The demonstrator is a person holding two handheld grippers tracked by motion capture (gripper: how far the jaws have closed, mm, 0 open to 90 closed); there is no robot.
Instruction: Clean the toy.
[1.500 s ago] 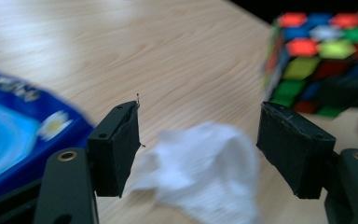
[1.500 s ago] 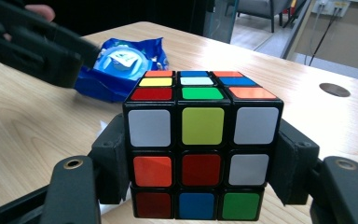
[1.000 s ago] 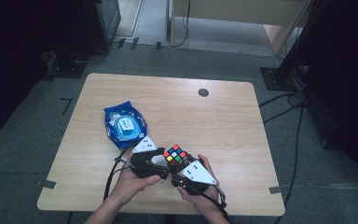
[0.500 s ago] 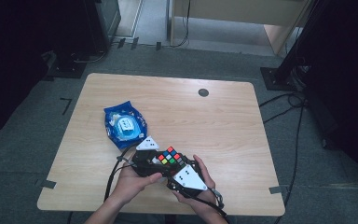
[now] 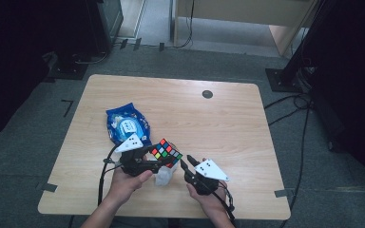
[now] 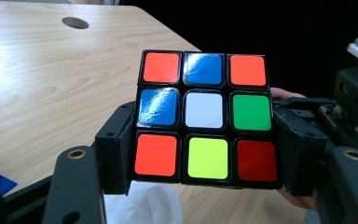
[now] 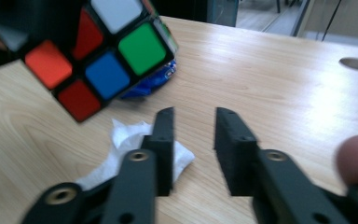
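Observation:
A scrambled Rubik's cube (image 5: pixel 166 152) hangs tilted just above the table, and my left gripper (image 5: pixel 159 159) is shut on it. In the left gripper view both black jaws press the cube's (image 6: pixel 204 114) lower sides, with my left gripper (image 6: pixel 205 154) seen from behind. My right gripper (image 5: pixel 187 162) sits to the right of the cube and apart from it. Its jaws have just been closing, and in the right gripper view my right gripper (image 7: pixel 193 135) keeps a narrow gap with nothing in it. The cube (image 7: pixel 107 51) is up and to the left there.
A crumpled white tissue (image 5: pixel 164 176) lies on the wooden table under the cube, and the tissue (image 7: pixel 121 140) also sits beside the right jaws. A blue snack bag (image 5: pixel 127 124) lies behind the left hand. A round cable hole (image 5: pixel 207 94) is at the far right.
My right gripper has come off the cube, drawn back to the right, and its jaws have narrowed. The left gripper keeps the cube, now tilted and a little further left.

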